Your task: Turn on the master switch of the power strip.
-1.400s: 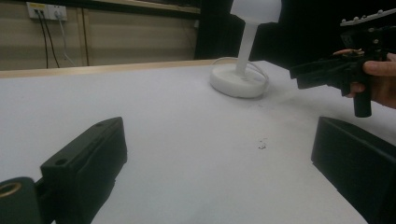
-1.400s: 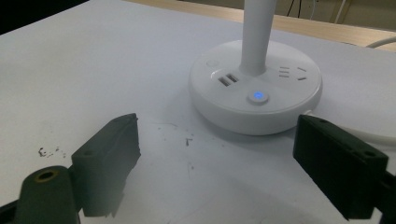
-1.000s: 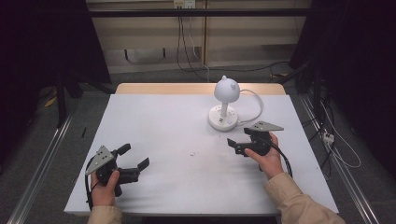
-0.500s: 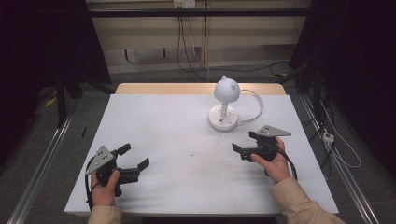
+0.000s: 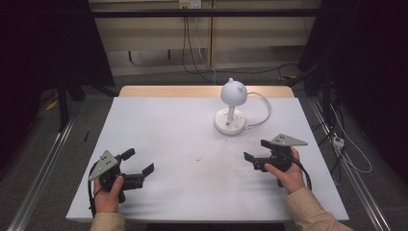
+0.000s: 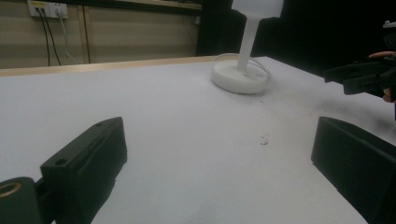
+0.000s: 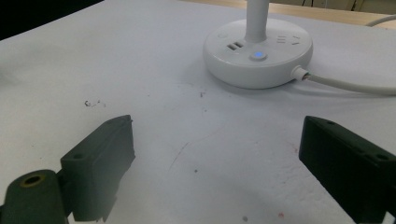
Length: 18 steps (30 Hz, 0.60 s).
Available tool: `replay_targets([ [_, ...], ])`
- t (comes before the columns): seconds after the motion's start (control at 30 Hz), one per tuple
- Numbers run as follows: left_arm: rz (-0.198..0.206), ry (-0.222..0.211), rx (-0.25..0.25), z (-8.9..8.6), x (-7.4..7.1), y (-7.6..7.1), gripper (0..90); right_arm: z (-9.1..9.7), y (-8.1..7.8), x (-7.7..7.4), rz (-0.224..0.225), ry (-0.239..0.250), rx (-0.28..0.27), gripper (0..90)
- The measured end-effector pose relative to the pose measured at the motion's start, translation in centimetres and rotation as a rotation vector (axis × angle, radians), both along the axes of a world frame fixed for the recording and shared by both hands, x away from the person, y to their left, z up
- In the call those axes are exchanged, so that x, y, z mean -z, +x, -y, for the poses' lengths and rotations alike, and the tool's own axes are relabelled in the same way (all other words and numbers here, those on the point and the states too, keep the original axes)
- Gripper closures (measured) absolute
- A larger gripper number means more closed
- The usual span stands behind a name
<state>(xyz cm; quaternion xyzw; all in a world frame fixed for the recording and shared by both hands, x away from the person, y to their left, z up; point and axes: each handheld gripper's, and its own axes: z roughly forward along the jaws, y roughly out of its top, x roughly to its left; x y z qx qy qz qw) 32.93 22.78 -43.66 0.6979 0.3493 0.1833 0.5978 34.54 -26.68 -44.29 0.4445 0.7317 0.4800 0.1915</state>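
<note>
We hold our left gripper (image 5: 137, 162) near the desk's front left corner, its black jaws spread wide over bare white desk (image 5: 183, 134) top and clasping nothing. Our right gripper (image 5: 256, 150) sits toward the front right edge, its jaws likewise parted and empty, aimed at the small white desk lamp (image 5: 232, 107) with a rounded shade and a round plastic base. That lamp stands right of centre toward the desk's rear edge, well apart from both grippers. In the right gripper view its base (image 7: 258, 51) shows a lit blue button (image 7: 256, 56), and a white cable (image 7: 348, 84) leaves the base sideways.
</note>
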Motion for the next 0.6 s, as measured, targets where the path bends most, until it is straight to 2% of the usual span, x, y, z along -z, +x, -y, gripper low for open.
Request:
replay_targets([
  [0.2,0.001,0.001,0.000,0.1,-0.1,0.0,3.2,0.4,-0.6,0.0,0.005,-0.010,-0.003,10.2],
  [0.6,0.001,0.002,-0.002,0.0,-0.1,0.0,3.2,0.9,-1.5,0.1,0.006,-0.001,-0.004,10.2],
])
